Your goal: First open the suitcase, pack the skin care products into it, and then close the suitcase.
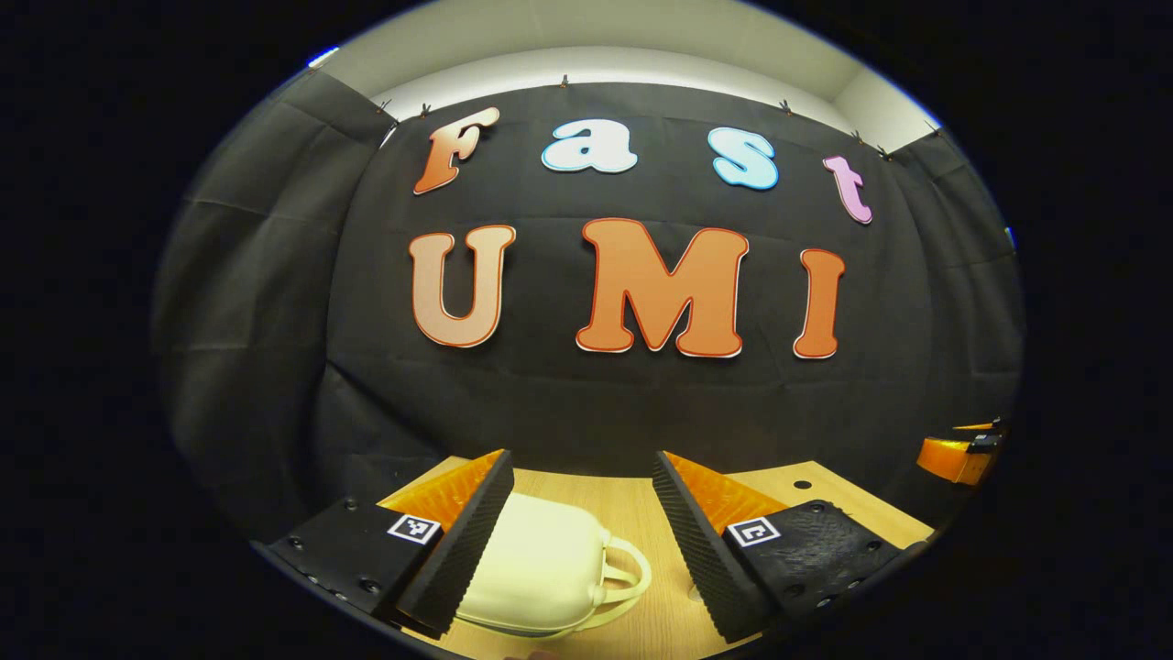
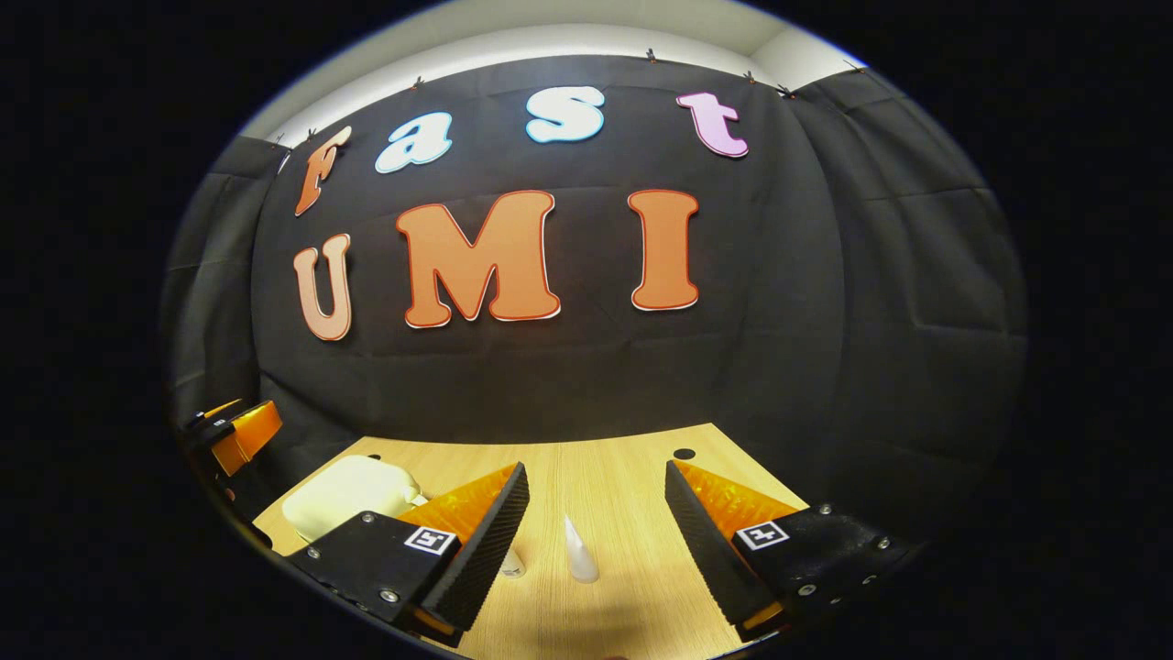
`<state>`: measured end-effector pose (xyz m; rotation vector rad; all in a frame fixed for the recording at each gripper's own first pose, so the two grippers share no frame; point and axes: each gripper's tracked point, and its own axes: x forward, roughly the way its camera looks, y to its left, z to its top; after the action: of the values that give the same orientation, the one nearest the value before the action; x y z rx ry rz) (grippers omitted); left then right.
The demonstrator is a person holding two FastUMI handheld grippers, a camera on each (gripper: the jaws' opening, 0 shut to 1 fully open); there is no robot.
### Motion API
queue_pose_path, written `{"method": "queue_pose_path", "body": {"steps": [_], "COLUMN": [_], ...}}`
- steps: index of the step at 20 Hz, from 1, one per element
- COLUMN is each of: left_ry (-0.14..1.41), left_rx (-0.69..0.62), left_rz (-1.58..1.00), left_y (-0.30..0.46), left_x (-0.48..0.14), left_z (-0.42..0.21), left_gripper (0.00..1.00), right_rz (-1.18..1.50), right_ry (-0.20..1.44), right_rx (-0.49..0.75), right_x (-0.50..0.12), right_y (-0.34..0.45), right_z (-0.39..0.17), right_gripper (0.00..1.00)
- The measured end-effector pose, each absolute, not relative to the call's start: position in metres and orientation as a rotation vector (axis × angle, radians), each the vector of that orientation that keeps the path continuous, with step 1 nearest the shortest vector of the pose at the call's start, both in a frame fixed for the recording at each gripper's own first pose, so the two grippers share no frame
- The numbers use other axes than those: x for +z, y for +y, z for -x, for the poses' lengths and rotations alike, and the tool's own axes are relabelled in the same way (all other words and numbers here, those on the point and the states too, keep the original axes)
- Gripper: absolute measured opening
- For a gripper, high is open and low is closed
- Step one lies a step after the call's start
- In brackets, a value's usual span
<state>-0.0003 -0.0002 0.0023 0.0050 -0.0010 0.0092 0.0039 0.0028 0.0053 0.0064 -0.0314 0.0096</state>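
While the cream-coloured suitcase (image 1: 541, 568) lies shut on the wooden table (image 1: 632, 513) with its handle (image 1: 628, 573) turned to one side, the left gripper (image 1: 582, 541) hovers over it, fingers spread wide and touching nothing. Beside the suitcase (image 2: 344, 495), seen from the right gripper view, a small white cone-shaped tube (image 2: 579, 550) stands upright, between the wide-spread fingers of the right gripper (image 2: 596, 545), with another small white container (image 2: 511, 564) just beside it
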Motion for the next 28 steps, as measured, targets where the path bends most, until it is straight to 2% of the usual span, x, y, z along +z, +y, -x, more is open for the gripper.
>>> {"method": "queue_pose_path", "body": {"steps": [5,10,14,19,28], "left_ry": [0.003,0.024,0.068,0.134,0.333], "left_rx": [0.01,0.025,-0.052,-0.153,-0.223], "left_rz": [-0.064,-0.357,-0.653,-0.979,-1.251], "left_y": [-0.002,-0.008,-0.046,-0.085,-0.086], "left_x": [0.003,-0.014,-0.061,-0.143,-0.25], "left_z": [-0.001,0.001,0.002,-0.007,-0.05], "left_gripper": [0.98,0.98,1.0,0.98,0.98], "right_rz": [0.02,0.018,-0.002,-0.039,-0.101], "right_ry": [-0.014,-0.001,0.017,0.071,0.155], "right_rx": [0.016,0.005,-0.022,-0.083,-0.213], "right_x": [0.002,-0.002,-0.015,-0.037,-0.077], "right_y": [0.001,-0.003,-0.024,-0.056,-0.118], "right_z": [-0.002,-0.002,0.005,0.003,0.006], "right_gripper": [0.95,0.95,0.95,0.95,0.95]}}
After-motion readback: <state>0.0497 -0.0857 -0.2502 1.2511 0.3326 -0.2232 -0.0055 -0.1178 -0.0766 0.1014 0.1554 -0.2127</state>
